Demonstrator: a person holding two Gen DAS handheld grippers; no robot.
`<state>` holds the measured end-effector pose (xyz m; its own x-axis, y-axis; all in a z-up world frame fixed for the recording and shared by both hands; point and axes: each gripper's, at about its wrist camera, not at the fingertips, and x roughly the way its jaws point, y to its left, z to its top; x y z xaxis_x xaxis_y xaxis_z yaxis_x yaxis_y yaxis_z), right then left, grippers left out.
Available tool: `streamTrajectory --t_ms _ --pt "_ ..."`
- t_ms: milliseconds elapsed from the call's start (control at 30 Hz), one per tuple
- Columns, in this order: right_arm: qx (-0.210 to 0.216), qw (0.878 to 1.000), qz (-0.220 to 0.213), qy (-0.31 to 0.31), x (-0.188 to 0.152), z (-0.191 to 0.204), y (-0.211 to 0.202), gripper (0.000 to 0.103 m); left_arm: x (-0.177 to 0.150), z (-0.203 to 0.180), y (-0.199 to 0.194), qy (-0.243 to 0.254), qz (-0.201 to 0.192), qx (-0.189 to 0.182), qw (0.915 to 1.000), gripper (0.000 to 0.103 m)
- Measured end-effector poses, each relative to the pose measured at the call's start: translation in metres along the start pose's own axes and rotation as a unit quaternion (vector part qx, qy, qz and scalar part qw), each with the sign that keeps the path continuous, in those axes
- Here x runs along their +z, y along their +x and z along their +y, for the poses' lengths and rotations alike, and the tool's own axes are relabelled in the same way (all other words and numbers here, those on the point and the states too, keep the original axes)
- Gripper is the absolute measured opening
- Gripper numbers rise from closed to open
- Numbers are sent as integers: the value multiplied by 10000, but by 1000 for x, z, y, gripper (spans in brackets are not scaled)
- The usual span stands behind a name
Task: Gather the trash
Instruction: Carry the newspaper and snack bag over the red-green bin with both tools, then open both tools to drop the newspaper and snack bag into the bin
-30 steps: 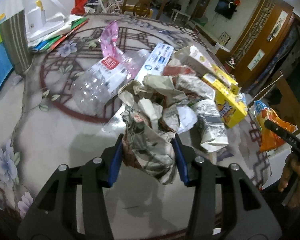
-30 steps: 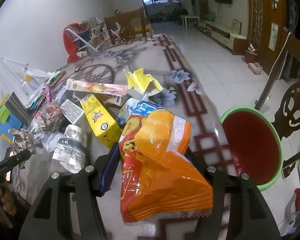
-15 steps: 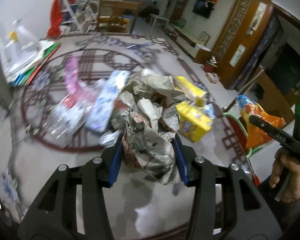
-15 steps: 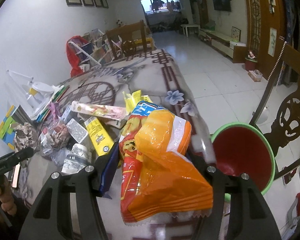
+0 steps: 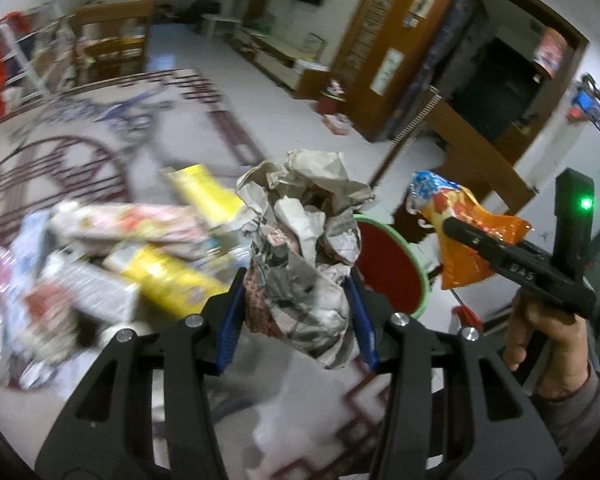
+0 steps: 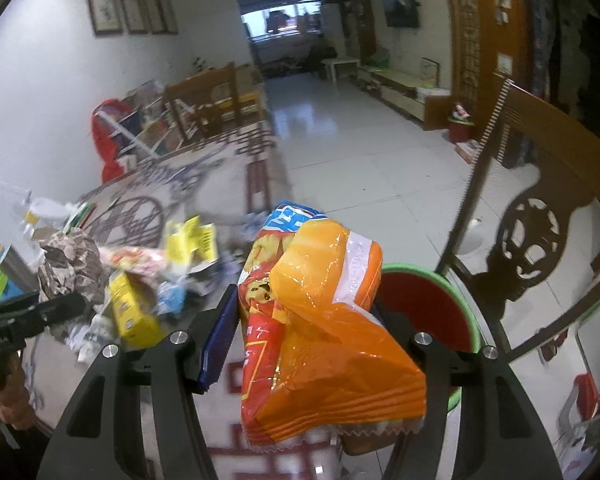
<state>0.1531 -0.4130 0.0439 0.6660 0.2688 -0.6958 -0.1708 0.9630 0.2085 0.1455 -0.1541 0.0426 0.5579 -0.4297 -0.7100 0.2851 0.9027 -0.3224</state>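
My left gripper [image 5: 297,322] is shut on a crumpled newspaper ball [image 5: 304,256], held in the air above the table's right edge. My right gripper [image 6: 300,344] is shut on an orange snack bag [image 6: 320,340]; the bag also shows in the left wrist view [image 5: 464,232], to the right of the paper. A red bin with a green rim [image 6: 432,312] stands on the floor beside the table, just behind the bag; in the left wrist view the bin [image 5: 388,272] lies behind the paper ball. The newspaper ball [image 6: 70,268] shows at the left of the right wrist view.
A pile of trash lies on the patterned table [image 6: 140,208]: yellow cartons [image 5: 172,280] [image 6: 134,308], a long printed box [image 5: 128,224], crumpled paper. A carved wooden chair [image 6: 540,232] stands right of the bin. White tiled floor [image 6: 360,152] stretches beyond.
Both grippers have swung right and lifted with their loads. The trash pile slid to the left of the view, and the red bin now sits behind both held items.
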Motion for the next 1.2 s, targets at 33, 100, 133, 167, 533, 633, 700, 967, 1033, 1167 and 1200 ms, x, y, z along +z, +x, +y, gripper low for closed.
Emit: streamTrajectory --t_ms 33,100,133,167,533,633,700,967,1033,1167,1200 --pt "-63 10000 -30 65 2 -10 -1 59 6 -10 11 87 46 -163 9998 46" --pt "-170 9997 -68 163 6 -27 -2 59 13 -20 27 154 154 -370 9991 46" --pt "-200 9995 -74 220 8 -36 -2 59 18 -27 36 186 202 -519 9983 46" --pt "-228 9994 -71 262 10 -44 -2 59 21 -35 44 217 242 -633 9975 46" --pt "-366 9970 28 679 15 -105 13 59 36 -94 118 449 700 -1343 9874 46" --pt "-321 9966 86 756 14 -113 18 60 40 -99 133 431 808 -1338 9868 47" --pt "-327 9964 90 771 15 -117 20 60 43 -101 140 454 882 -1317 9863 47" --pt "-231 9950 201 955 17 -130 31 60 40 -105 173 489 1253 -1329 9820 48" --pt "-224 9950 179 958 18 -130 32 61 39 -106 180 483 1303 -1347 9811 50" --pt "-272 9946 133 996 20 -129 32 68 38 -106 187 440 1345 -1379 9803 74" --pt "-258 9945 111 1011 20 -129 31 78 37 -105 186 458 1328 -1356 9807 79"
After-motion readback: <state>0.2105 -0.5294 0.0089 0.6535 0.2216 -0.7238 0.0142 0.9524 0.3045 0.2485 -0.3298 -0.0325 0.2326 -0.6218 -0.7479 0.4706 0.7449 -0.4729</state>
